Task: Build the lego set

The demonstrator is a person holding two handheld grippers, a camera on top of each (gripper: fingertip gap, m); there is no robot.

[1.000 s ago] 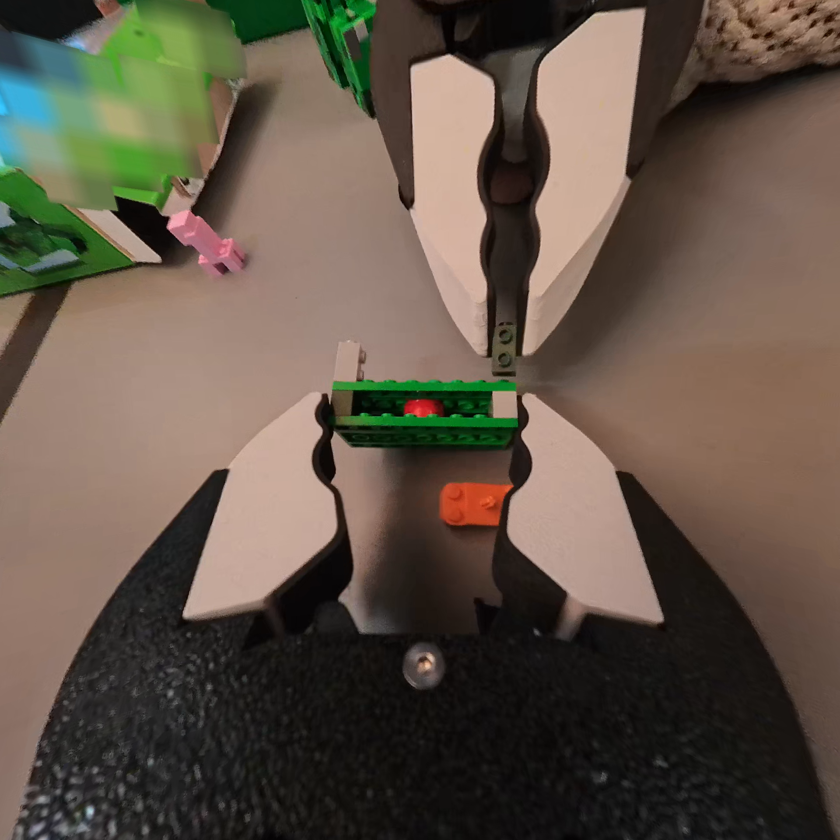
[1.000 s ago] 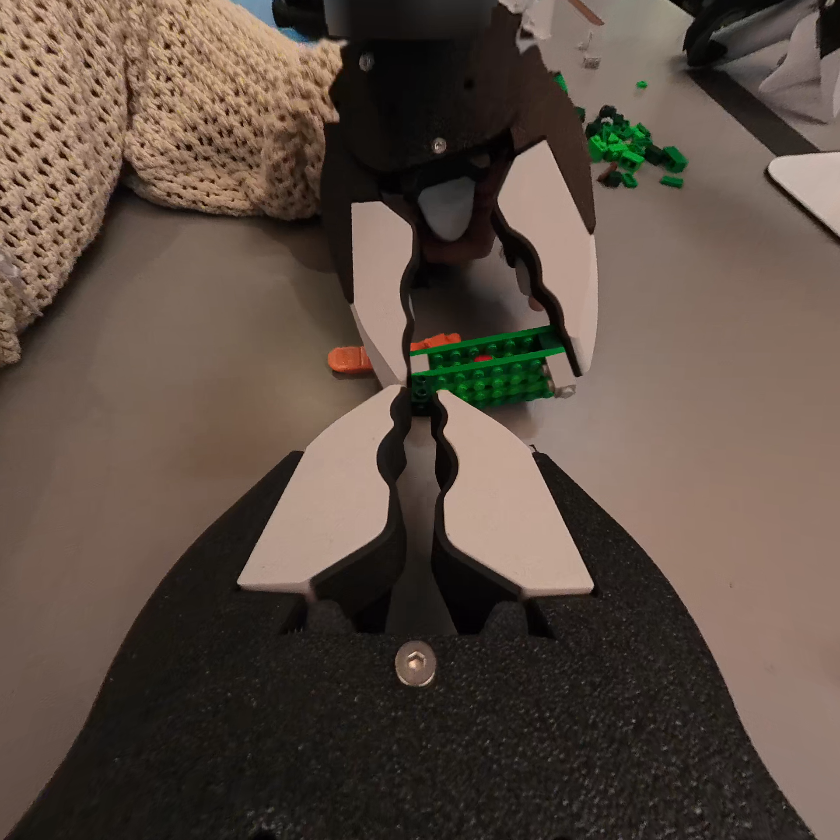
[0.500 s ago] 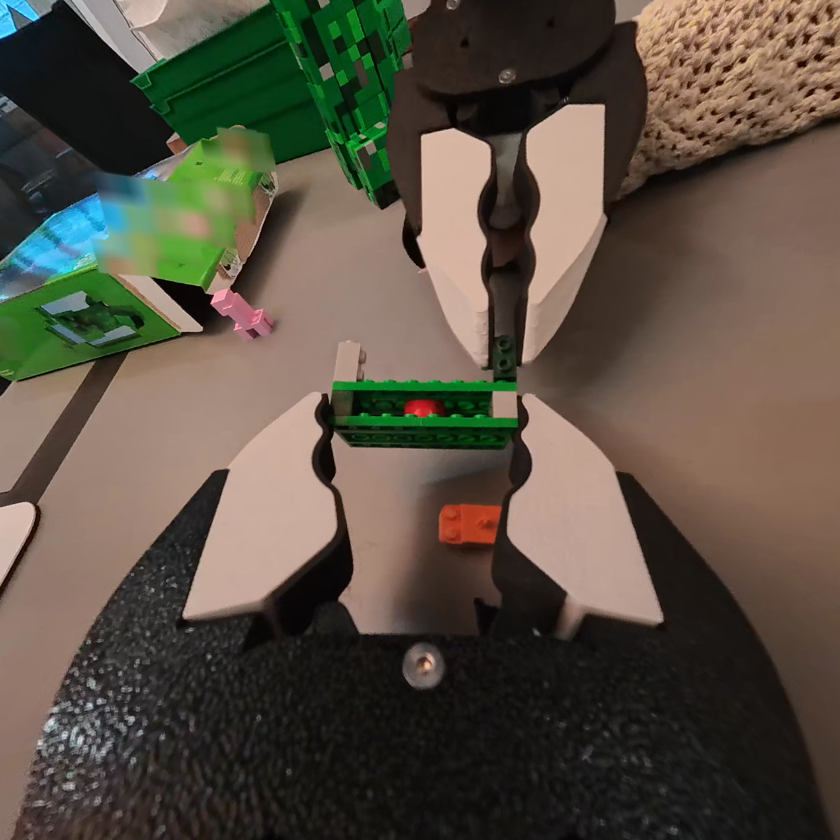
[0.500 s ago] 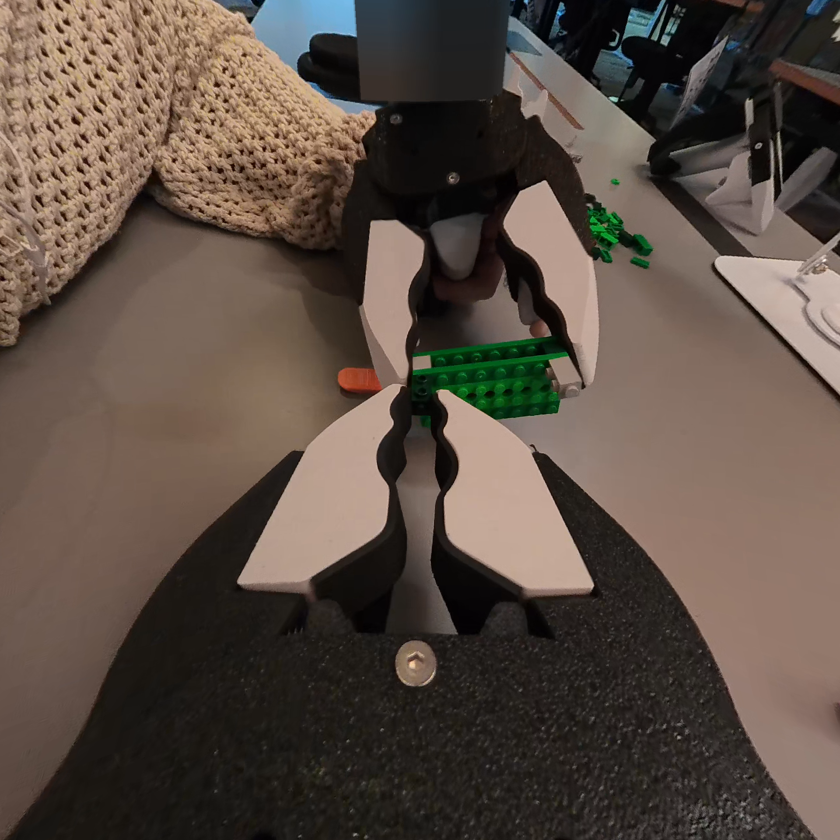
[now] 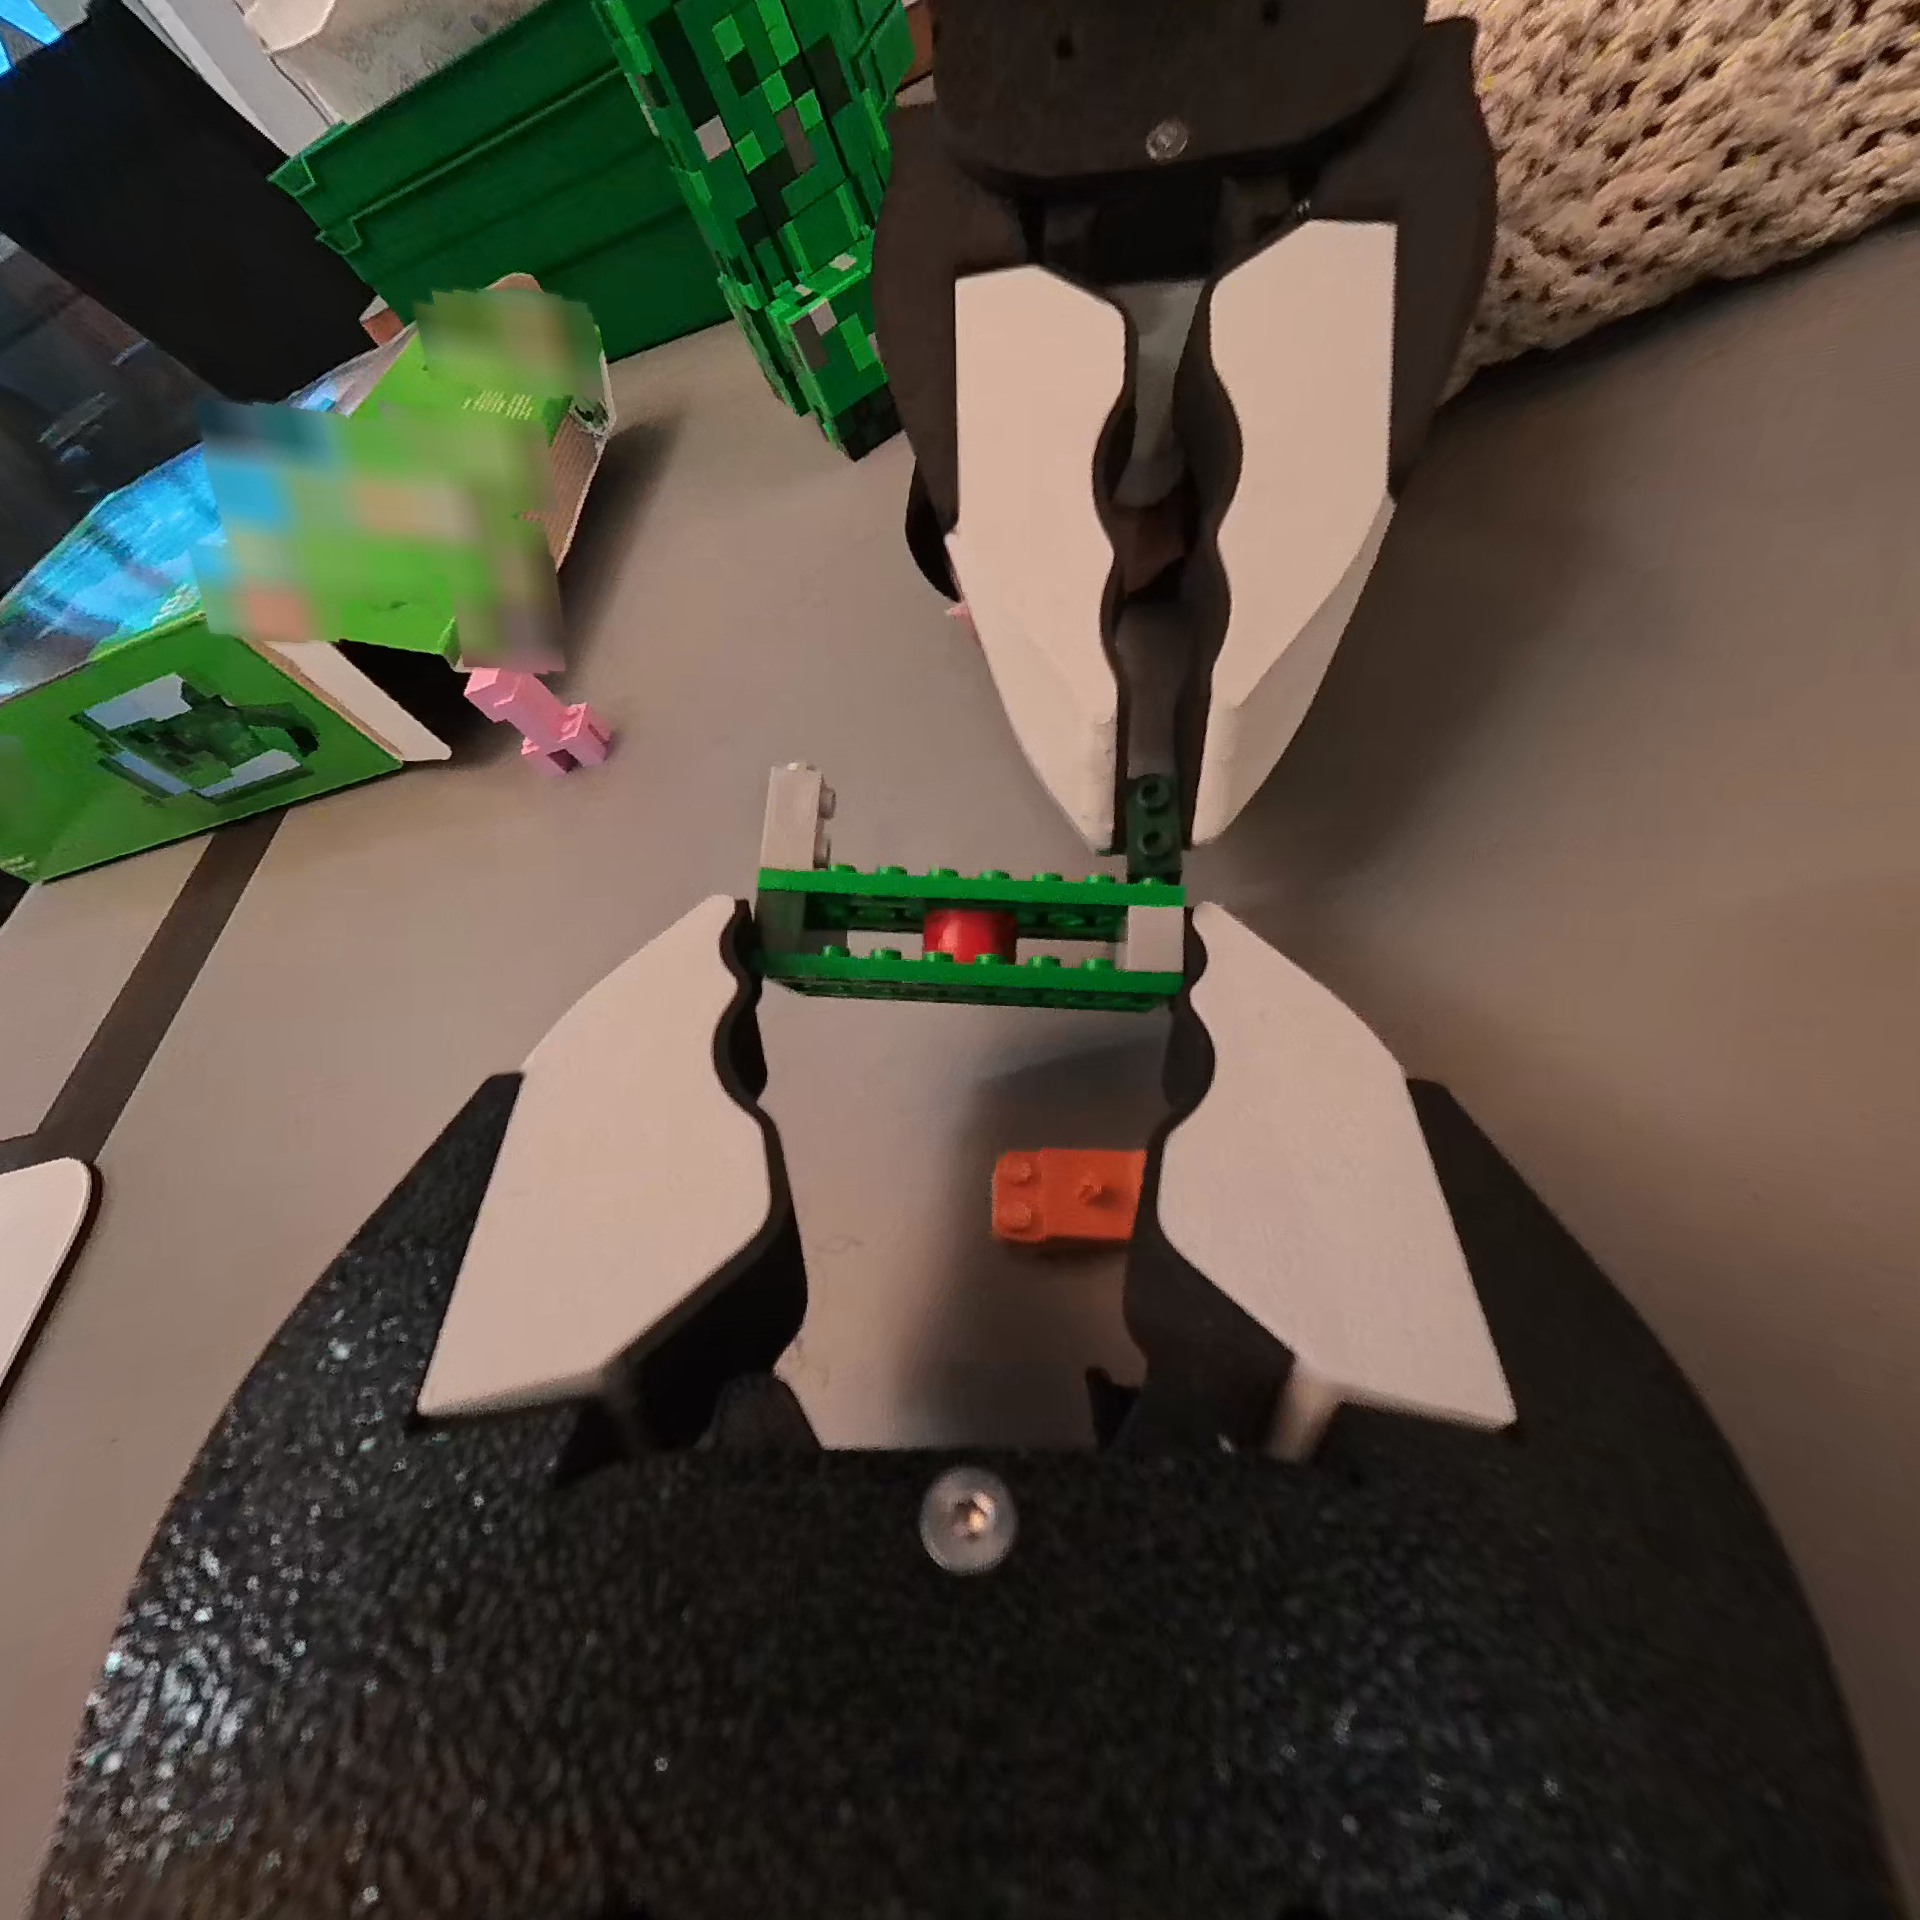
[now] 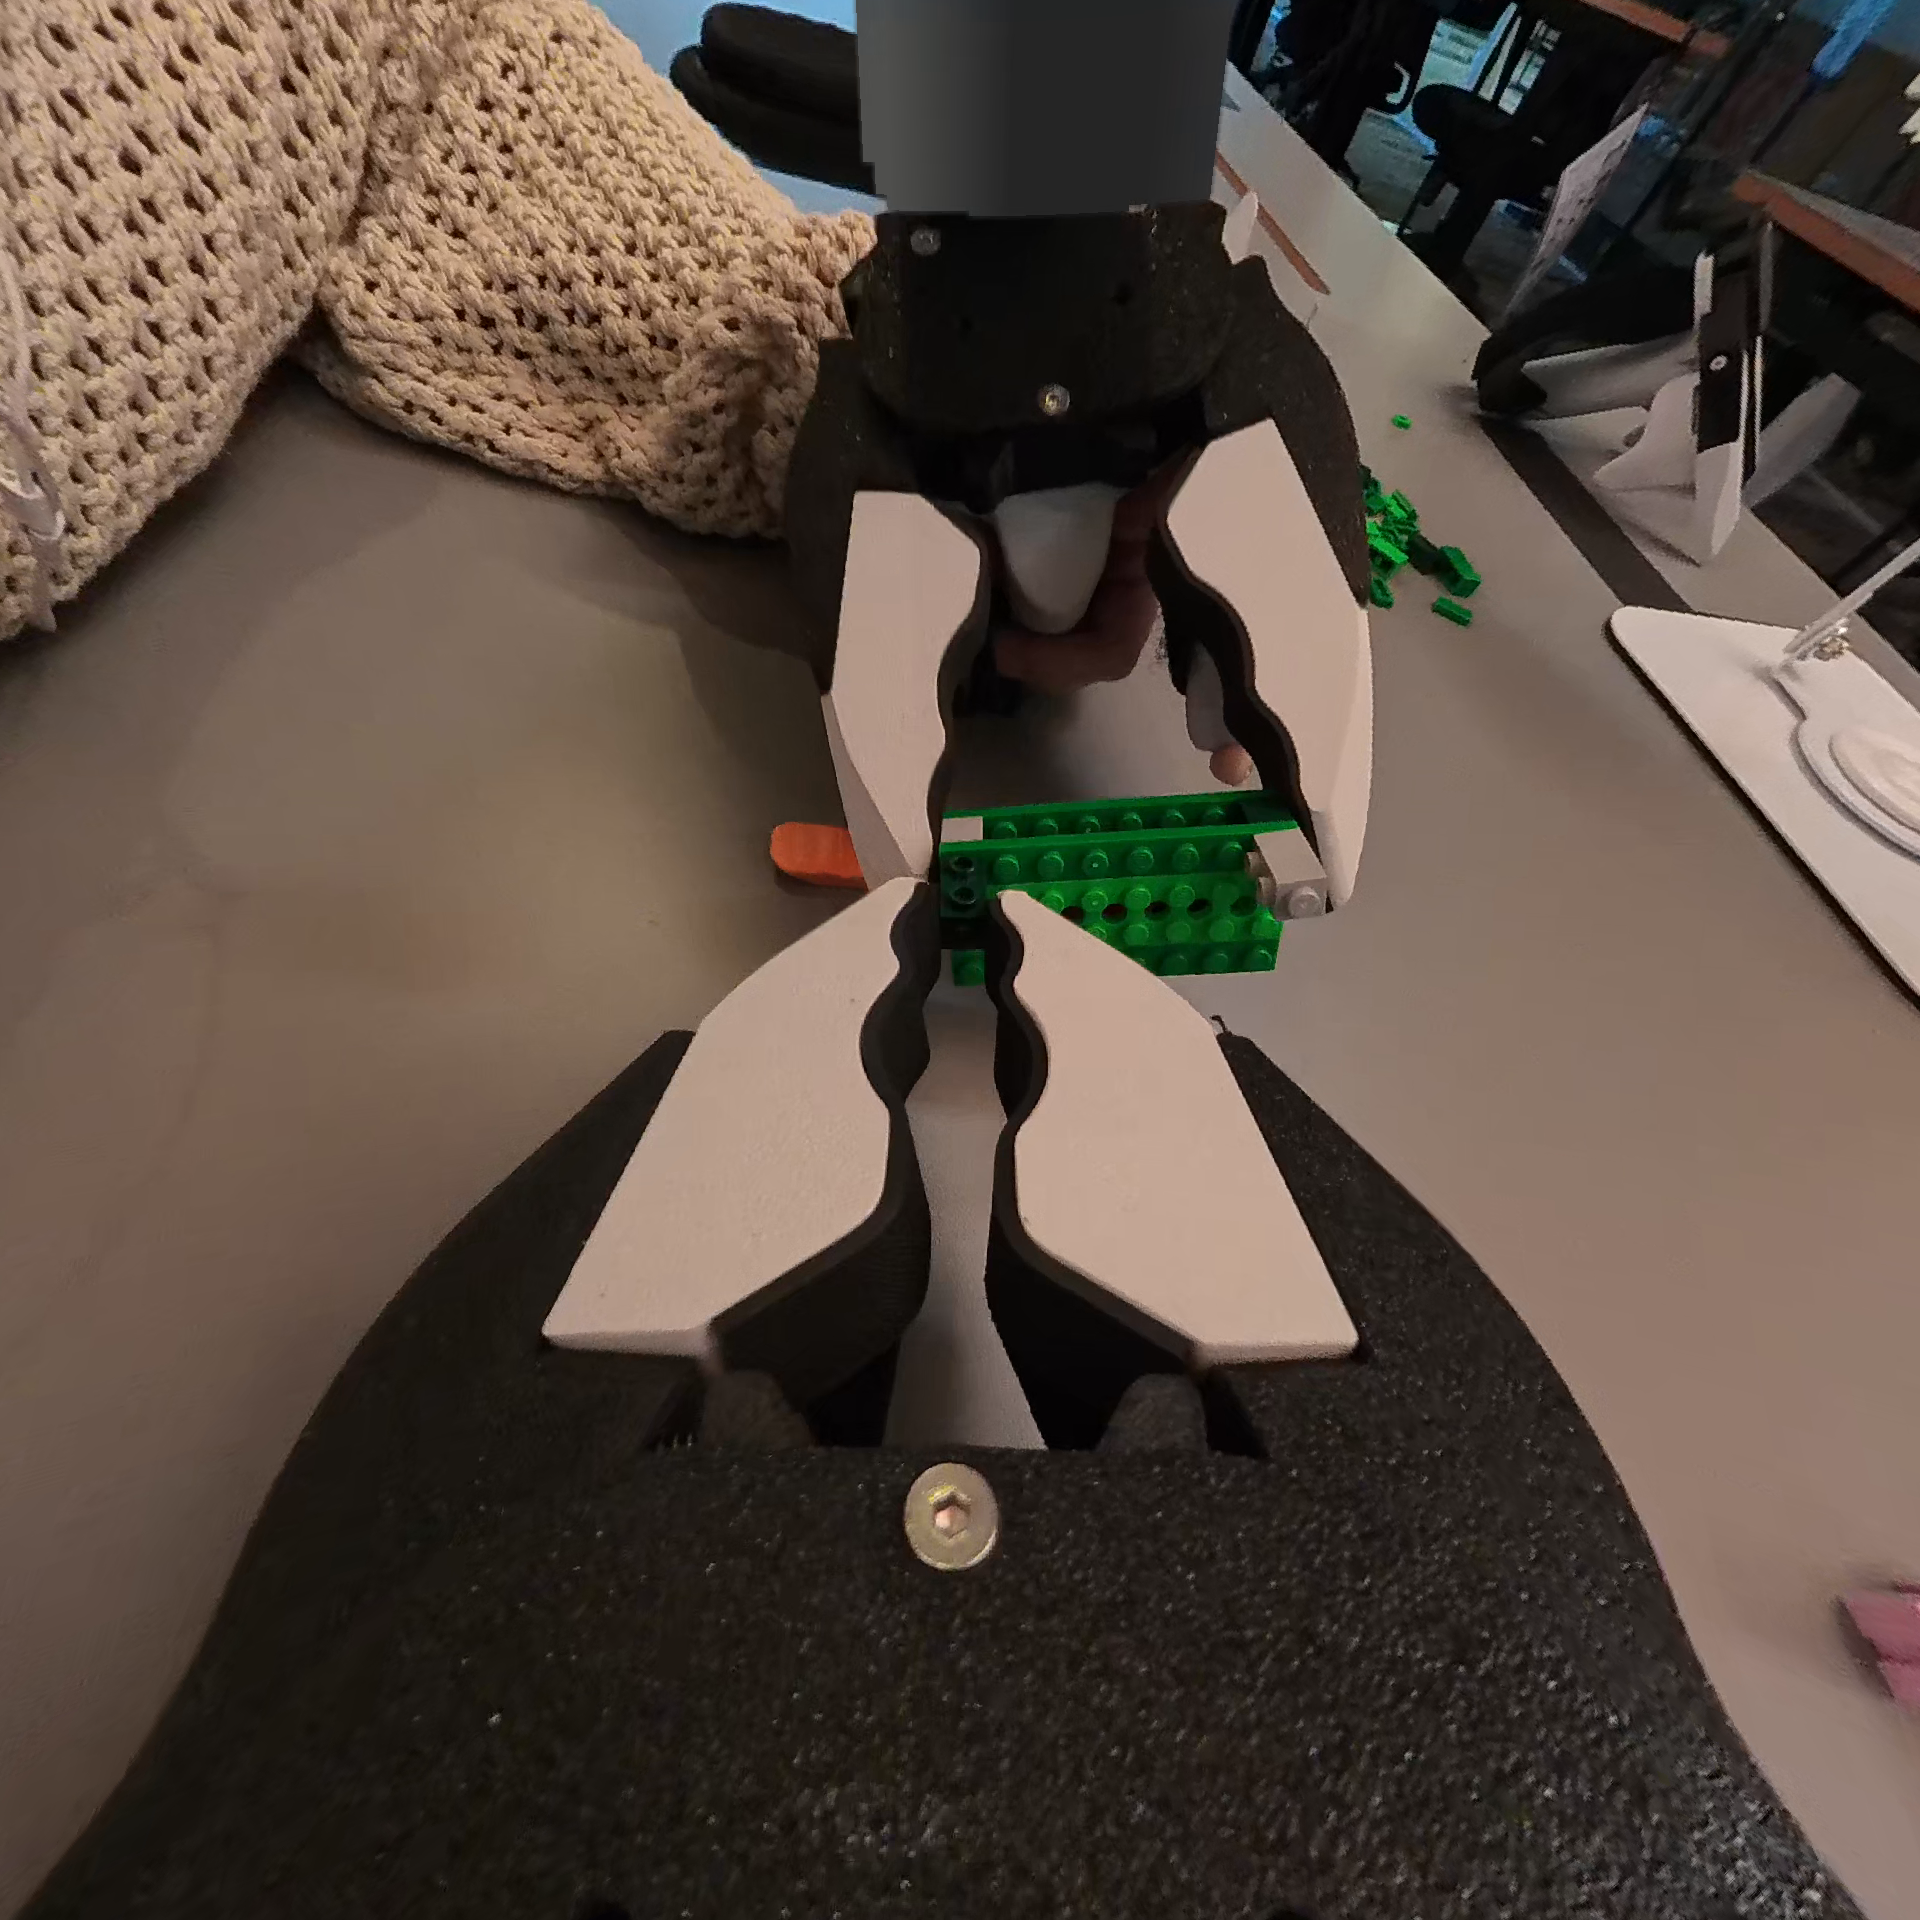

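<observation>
My left gripper (image 5: 966,930) is shut on a green lego assembly (image 5: 971,890), gripping it by its two ends above the table. The assembly has two green plates, a red round piece (image 5: 966,932) between them and a grey brick (image 5: 798,826) at its far left corner. My right gripper (image 5: 1153,842) comes from the far side, shut on a small dark green brick (image 5: 1155,821) that touches the assembly's far right corner. In the right wrist view, my right gripper (image 6: 961,904) holds the dark green brick (image 6: 964,883) against the assembly (image 6: 1122,894), which my left gripper (image 6: 1122,868) holds.
An orange piece (image 5: 1065,1195) lies on the grey table under the assembly. A pink figure (image 5: 540,717), a green box (image 5: 156,748), a green pixel-pattern build (image 5: 790,208) and green bins (image 5: 499,197) stand far left. A knit sweater (image 6: 312,260), loose green bricks (image 6: 1413,551) and a white board (image 6: 1766,727) show in the right wrist view. My left and right fingertips are right by each other. The left tips stand about 5 cm off the orange piece (image 5: 1065,1195).
Both views have tilted up and show more of the background. The assembly sits higher above the orange piece. The dark green brick stays at the assembly's far right corner.
</observation>
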